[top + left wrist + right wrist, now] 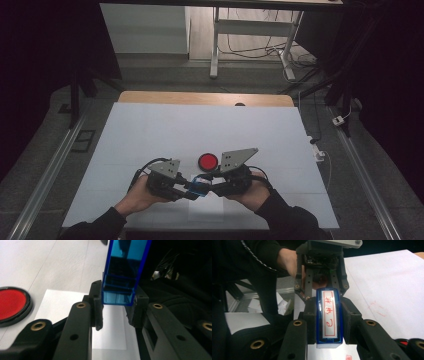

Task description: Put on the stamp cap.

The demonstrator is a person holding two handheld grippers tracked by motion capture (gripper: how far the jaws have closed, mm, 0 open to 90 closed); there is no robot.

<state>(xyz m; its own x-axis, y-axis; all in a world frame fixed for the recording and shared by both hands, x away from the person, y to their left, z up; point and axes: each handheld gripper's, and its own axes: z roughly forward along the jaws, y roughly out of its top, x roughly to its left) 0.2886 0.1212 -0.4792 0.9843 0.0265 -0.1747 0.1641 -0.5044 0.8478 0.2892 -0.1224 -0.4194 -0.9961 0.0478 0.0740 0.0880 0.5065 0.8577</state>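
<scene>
Both claws (196,189) on blue stamp (328,315)

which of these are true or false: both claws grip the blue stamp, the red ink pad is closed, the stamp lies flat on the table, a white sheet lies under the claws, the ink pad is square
1. Both the left claw and the right claw are shut on the blue stamp. True.
2. The red ink pad has its lid on. False: its red surface is uncovered inside a black rim.
3. The stamp lies flat on the table. False: it is held up between the two claws.
4. A white sheet of paper lies on the table below the claws. True.
5. The ink pad is square. False: it is round.
</scene>
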